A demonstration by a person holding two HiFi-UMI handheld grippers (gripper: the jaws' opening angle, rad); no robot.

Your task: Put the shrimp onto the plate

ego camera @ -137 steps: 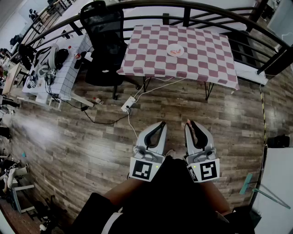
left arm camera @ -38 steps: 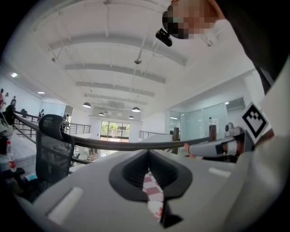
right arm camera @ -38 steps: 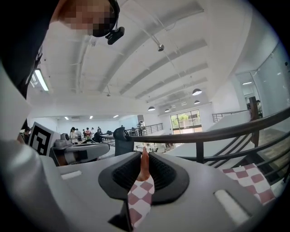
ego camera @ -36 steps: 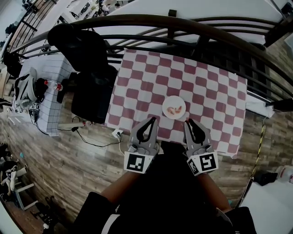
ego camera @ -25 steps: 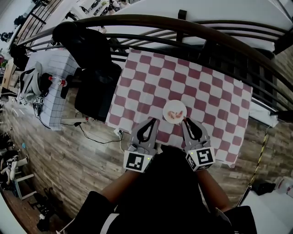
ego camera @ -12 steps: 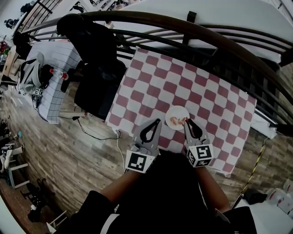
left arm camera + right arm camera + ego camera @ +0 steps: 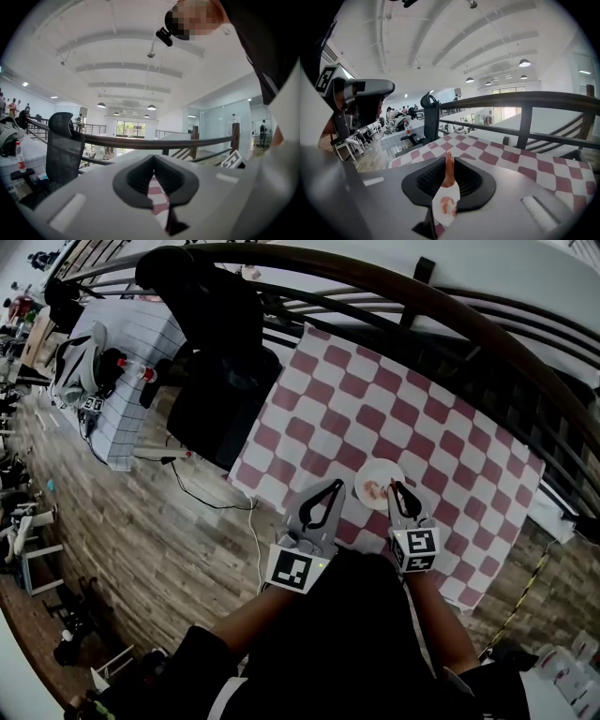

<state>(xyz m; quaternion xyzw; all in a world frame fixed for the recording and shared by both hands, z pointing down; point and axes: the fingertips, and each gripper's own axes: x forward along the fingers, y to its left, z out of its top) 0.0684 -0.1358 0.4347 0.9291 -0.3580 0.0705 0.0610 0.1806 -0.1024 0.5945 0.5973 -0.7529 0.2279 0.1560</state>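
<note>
The shrimp is pinched between the closed jaws of the right gripper. It stands upright in the gap, with its orange body just above the plate. The right gripper view shows the plate directly below the jaws, and an other shrimp already lies on its white surface.

A few seconds ago the plate was far ahead, at the other end of a wooden floor. One second ago it still lay in front of both grippers. Now the tip of the right gripper hangs over the right edge of the plate. So the carrying part looks finished, and I judge that what remains is to lower the shrimp a little and open the jaws, so that it drops inside the rim and not on the cloth.

The left gripper is just left of the plate, over the checkered cloth. Its jaws are together with nothing between them; only the red and white squares show through the opening behind the tips.

Both grippers are held low and close to the person's body and point forward over the near edge of the table. They stand almost parallel, with the plate near their tips. Left of the plate, beyond the table's side, stands a black chair, and behind the table runs a dark railing.
</note>
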